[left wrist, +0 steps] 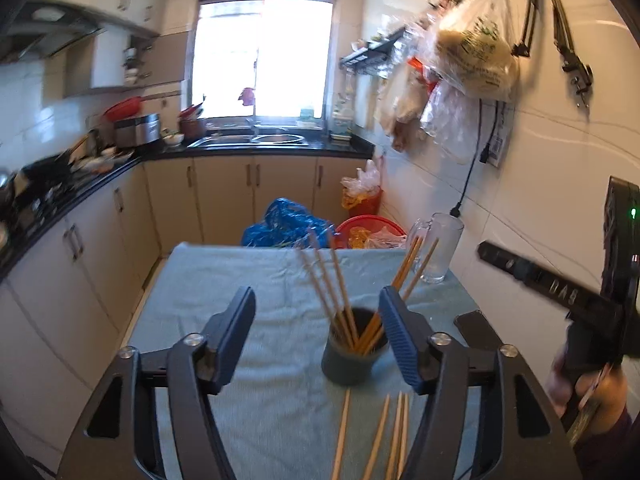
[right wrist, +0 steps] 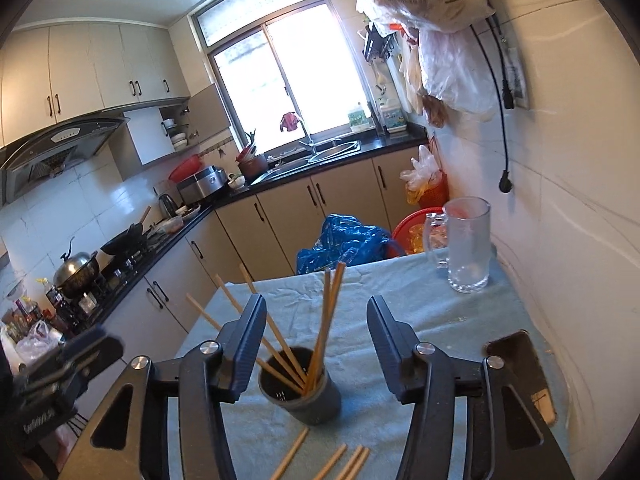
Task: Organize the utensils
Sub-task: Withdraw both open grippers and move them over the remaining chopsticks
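Observation:
A dark grey cup (left wrist: 352, 364) stands on the blue-grey cloth (left wrist: 264, 280) and holds several wooden chopsticks (left wrist: 328, 280). Several more chopsticks (left wrist: 384, 440) lie loose on the cloth in front of the cup. My left gripper (left wrist: 316, 304) is open and empty, raised above the cloth just behind the cup. My right gripper (right wrist: 316, 312) is open and empty, also above the cup (right wrist: 304, 396), with loose chopsticks (right wrist: 332, 460) below it. The right gripper's body shows at the right edge of the left wrist view (left wrist: 592, 312).
A glass mug (right wrist: 464, 244) stands at the table's far right by the wall. A phone (right wrist: 520, 364) lies on the cloth at the right. Behind the table are a blue bag (left wrist: 284, 220) and a red basin (left wrist: 368, 228). Kitchen counters run along the left.

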Action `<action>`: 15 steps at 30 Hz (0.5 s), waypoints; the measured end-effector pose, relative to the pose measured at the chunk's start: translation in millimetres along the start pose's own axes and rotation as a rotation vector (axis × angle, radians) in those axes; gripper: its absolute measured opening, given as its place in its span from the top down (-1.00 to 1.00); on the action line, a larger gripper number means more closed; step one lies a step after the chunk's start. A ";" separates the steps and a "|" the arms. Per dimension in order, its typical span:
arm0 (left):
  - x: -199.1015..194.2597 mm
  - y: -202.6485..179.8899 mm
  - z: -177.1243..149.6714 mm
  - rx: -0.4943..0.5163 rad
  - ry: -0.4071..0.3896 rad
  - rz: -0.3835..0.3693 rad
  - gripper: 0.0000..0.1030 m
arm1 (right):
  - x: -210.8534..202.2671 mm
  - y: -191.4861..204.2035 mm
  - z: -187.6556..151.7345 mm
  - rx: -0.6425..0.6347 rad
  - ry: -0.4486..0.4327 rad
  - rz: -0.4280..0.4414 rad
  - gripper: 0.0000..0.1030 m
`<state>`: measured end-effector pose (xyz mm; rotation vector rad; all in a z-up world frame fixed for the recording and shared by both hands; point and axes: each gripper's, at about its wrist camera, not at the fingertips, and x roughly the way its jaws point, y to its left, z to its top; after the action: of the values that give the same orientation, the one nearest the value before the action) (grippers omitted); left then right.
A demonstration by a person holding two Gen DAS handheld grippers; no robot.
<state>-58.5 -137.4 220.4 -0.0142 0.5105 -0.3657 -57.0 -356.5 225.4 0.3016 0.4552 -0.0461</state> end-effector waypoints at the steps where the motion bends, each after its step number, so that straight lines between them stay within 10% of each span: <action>1: -6.7 4.0 -13.6 -0.027 0.003 0.021 -0.27 | -5.0 -0.7 -3.3 -0.003 0.000 -0.003 -0.12; 15: -33.5 14.7 -186.9 -0.192 0.136 0.269 -0.28 | -83.9 -20.1 -57.9 -0.001 -0.036 -0.010 -0.29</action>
<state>-170.4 -97.7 71.4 -0.1060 0.6715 -0.0534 -159.3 -360.5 207.2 0.2974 0.4207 -0.0608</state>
